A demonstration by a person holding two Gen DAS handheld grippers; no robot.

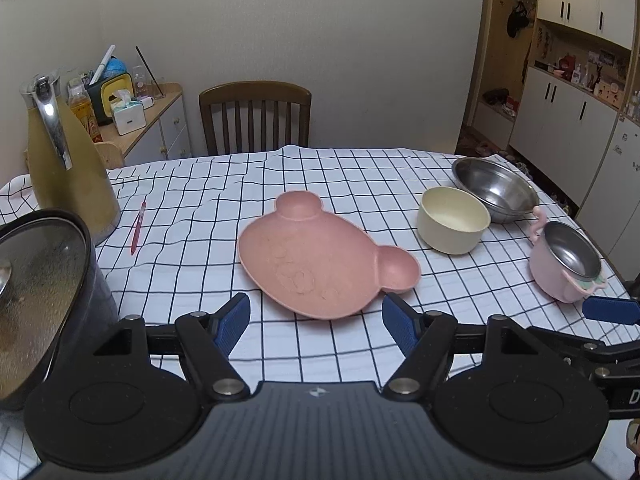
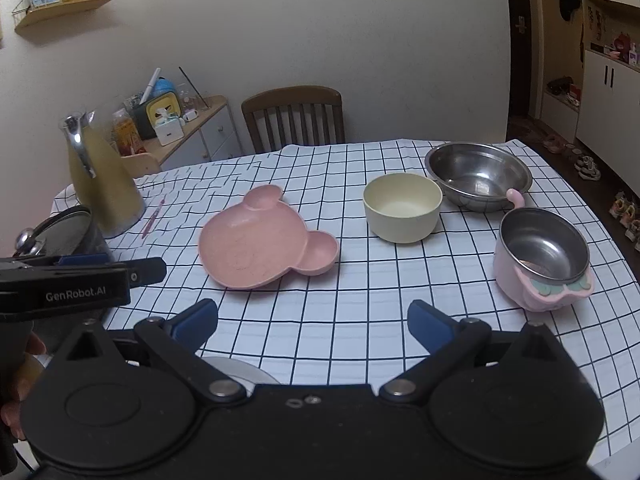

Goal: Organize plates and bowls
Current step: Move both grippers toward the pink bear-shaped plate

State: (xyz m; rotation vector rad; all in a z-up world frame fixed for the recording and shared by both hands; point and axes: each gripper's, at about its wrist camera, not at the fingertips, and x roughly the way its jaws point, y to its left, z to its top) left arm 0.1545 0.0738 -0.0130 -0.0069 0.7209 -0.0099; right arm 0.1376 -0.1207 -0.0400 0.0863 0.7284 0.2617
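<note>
A pink bear-shaped plate (image 1: 320, 256) (image 2: 264, 240) lies mid-table. To its right stand a cream bowl (image 1: 454, 220) (image 2: 402, 206), a large steel bowl (image 1: 496, 188) (image 2: 478, 176) and a pink steel-lined bowl with handles (image 1: 568, 262) (image 2: 542, 256). My left gripper (image 1: 316, 324) is open and empty, just in front of the plate. My right gripper (image 2: 312, 326) is open and empty, nearer the table's front edge. The left gripper also shows from the side in the right wrist view (image 2: 120, 274). A blue finger of the right gripper shows in the left wrist view (image 1: 610, 310).
A yellow thermos jug (image 1: 66, 168) (image 2: 104, 184), a black pot with a glass lid (image 1: 40, 288) (image 2: 60, 232) and a red pen (image 1: 138, 228) (image 2: 152, 220) are at the left. A wooden chair (image 1: 256, 116) stands behind the checkered tablecloth (image 1: 352, 352). A white round object (image 2: 236, 370) lies under the right gripper.
</note>
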